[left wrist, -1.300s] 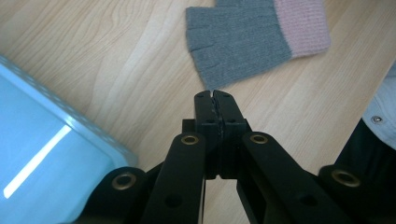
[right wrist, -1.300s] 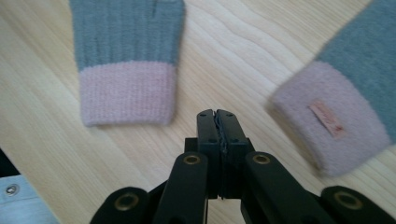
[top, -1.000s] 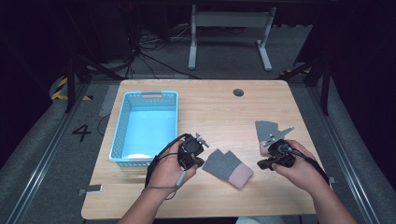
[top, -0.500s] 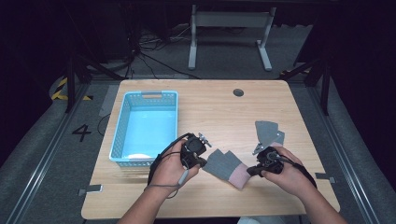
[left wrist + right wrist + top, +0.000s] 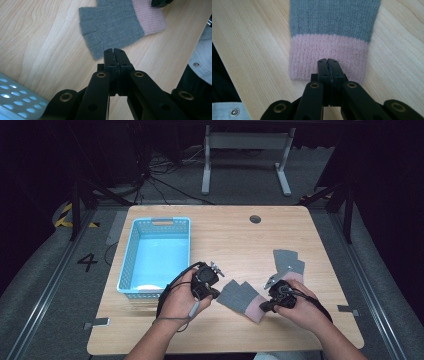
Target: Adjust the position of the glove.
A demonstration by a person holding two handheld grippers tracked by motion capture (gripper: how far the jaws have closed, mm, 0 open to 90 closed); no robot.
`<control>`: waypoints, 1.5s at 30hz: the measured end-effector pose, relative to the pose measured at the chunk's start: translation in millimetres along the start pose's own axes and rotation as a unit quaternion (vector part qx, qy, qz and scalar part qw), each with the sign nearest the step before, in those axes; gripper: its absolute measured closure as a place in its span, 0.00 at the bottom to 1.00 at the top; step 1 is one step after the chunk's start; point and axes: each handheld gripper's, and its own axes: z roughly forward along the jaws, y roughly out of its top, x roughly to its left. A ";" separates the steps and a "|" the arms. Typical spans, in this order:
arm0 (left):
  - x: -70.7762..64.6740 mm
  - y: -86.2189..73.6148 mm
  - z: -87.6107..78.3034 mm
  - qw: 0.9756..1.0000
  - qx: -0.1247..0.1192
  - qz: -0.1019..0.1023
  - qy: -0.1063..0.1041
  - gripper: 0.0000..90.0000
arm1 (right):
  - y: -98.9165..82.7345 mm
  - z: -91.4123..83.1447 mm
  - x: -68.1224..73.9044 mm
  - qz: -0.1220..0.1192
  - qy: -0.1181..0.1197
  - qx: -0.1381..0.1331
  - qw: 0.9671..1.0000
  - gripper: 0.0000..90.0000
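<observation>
A grey knit glove (image 5: 239, 295) with a pink cuff (image 5: 255, 309) lies flat on the wooden table near the front. My left gripper (image 5: 218, 293) is shut, and its tips (image 5: 114, 51) sit at the edge of the glove (image 5: 110, 23) by the finger ends, with nothing between the jaws. My right gripper (image 5: 263, 306) is also shut. Its tips (image 5: 327, 61) hover over or rest on the pink cuff (image 5: 312, 52), which looks flat and unpinched. A second grey glove (image 5: 288, 261) lies behind the right hand.
A light blue plastic basket (image 5: 127, 265) stands on the table's left half, close to the left hand. A round cable hole (image 5: 255, 219) sits near the far edge. Bare wood (image 5: 230, 245) spreads between the basket and the gloves.
My right gripper has moved left and down, from beside the second glove onto the pink cuff. The left gripper has kept still.
</observation>
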 end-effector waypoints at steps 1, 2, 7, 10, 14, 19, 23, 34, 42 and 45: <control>0.3 -0.3 -0.1 1.000 -0.001 -0.002 -0.001 1.00 | 0.0 1.0 -0.3 0.001 0.000 0.000 1.000 1.00; 0.8 -0.4 -0.3 1.000 0.000 -0.002 0.000 1.00 | 0.0 1.6 -0.8 0.001 0.000 0.001 1.000 1.00; 1.0 -0.8 -0.4 1.000 -0.001 -0.004 0.000 1.00 | -0.8 2.1 -3.5 0.004 0.004 0.002 1.000 1.00; 0.8 -1.4 -0.8 1.000 0.000 -0.004 0.000 0.99 | -1.5 0.5 -7.5 0.006 0.000 0.004 1.000 1.00; 1.2 -3.4 -2.9 1.000 -0.001 -0.008 0.001 0.99 | -2.1 -0.9 -12.2 0.011 -0.008 0.003 1.000 1.00; 1.4 -4.9 -3.9 1.000 -0.002 -0.011 0.003 0.98 | -2.9 -2.8 -18.6 0.018 -0.016 0.003 1.000 1.00; 2.0 -6.7 -4.6 1.000 0.000 -0.012 0.004 0.98 | -3.4 -3.9 -25.2 0.023 -0.027 0.001 0.999 1.00; 2.3 -13.7 -8.6 1.000 -0.004 -0.023 0.008 0.98 | 3.8 -0.8 -39.1 0.027 -0.038 -0.012 0.999 1.00; 4.2 -16.2 -10.4 1.000 -0.005 -0.028 0.011 0.96 | 10.1 1.1 -41.3 0.025 -0.052 -0.017 0.998 1.00; 4.6 -16.0 -10.9 1.000 -0.005 -0.028 0.010 0.96 | 10.1 -0.1 -39.7 0.023 -0.054 -0.019 0.998 1.00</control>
